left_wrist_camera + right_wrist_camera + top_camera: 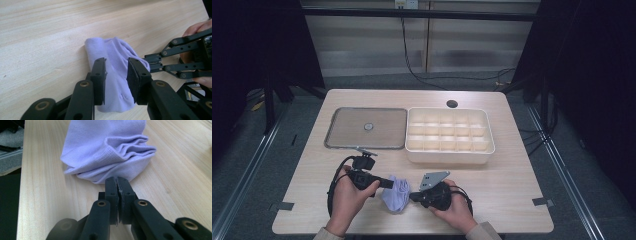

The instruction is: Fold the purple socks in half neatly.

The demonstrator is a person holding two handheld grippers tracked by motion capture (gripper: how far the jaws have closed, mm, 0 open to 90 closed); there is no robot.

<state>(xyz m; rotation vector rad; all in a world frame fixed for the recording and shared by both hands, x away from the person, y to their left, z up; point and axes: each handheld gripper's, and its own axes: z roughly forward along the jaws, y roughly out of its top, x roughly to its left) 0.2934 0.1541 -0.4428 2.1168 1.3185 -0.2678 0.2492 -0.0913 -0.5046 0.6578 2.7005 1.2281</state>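
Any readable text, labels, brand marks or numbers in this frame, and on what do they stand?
None can be read. The lilac cloth, the divided tray, the flat lid and the table carry no print. The round mark at the lid's middle is too small to make out. Left tongs and right tongs show only plain rivets.

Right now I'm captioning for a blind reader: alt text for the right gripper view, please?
The right gripper, jaws pressed shut, points at a folded lilac cloth lying on a pale wooden table; whether the tips touch the cloth's near edge can't be told.
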